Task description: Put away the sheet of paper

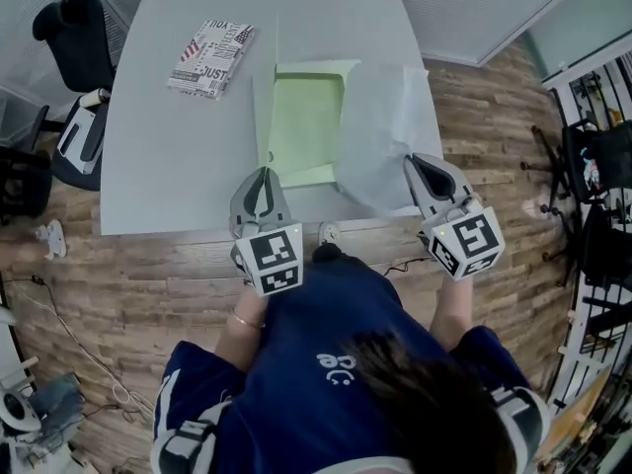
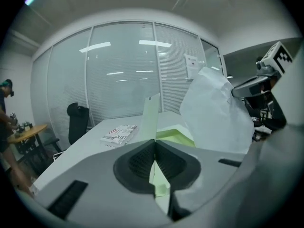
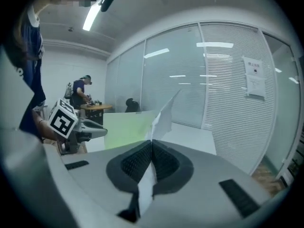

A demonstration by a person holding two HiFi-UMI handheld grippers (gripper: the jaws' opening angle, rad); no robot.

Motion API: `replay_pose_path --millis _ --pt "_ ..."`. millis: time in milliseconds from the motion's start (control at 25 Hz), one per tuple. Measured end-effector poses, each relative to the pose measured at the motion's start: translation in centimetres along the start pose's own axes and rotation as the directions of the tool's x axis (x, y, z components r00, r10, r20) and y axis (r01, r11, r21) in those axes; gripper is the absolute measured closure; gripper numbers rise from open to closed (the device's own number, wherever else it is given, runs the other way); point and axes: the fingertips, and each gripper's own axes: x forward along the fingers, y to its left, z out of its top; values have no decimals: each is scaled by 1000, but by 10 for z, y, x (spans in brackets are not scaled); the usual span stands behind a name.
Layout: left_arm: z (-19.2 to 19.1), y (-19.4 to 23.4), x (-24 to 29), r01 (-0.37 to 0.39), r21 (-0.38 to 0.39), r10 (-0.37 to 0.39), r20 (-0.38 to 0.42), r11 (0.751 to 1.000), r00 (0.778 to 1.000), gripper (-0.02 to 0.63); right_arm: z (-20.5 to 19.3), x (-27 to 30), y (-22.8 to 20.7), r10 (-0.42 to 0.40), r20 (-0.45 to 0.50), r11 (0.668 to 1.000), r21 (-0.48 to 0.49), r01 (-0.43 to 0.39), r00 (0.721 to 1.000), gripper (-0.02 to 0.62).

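A light green folder (image 1: 306, 126) lies open on the grey table (image 1: 168, 156). My left gripper (image 1: 263, 172) is shut on the folder's front cover near its lower left corner, and the cover stands up on edge (image 2: 151, 118) between the jaws (image 2: 155, 141). My right gripper (image 1: 413, 160) is shut on the white sheet of paper (image 1: 380, 131), which is raised and curls over the folder's right half. In the right gripper view the sheet's edge (image 3: 164, 118) runs out of the closed jaws (image 3: 152, 141), with the green folder (image 3: 126, 127) behind it.
A book with a printed cover (image 1: 210, 57) lies at the table's far left. A black office chair (image 1: 74, 38) stands left of the table, and racks (image 1: 592, 166) stand to the right. A glass wall with blinds lies beyond the table. A person (image 3: 80, 91) stands at a distant desk.
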Motion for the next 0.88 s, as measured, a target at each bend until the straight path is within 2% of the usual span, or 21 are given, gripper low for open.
replay_pose_path --millis 120,320,480,560,680,800,880 --pt "-11 25 -6 -53 -80 52 -21 995 998 598 12 20 22 115 22 993 -13 -114 993 586" --pt "-34 61 -12 -130 -202 117 -76 971 990 599 22 51 41 218 30 976 -9 -217 976 586" --pt "-48 83 -14 -177 -258 152 -113 950 982 600 27 79 50 290 40 956 24 -291 956 586" --pt "-51 87 -14 -187 -274 158 -123 943 980 600 31 89 50 316 61 944 75 -320 947 586" --pt "-52 91 -14 -190 -279 159 -128 941 979 600 24 109 45 350 64 908 219 -356 934 586" --pt "-54 93 -14 -193 -271 162 -130 943 978 599 0 135 42 373 -1 867 357 -348 928 586" --pt "-55 95 -13 -196 -268 165 -133 943 977 598 -19 149 40 372 -67 861 397 -318 926 586"
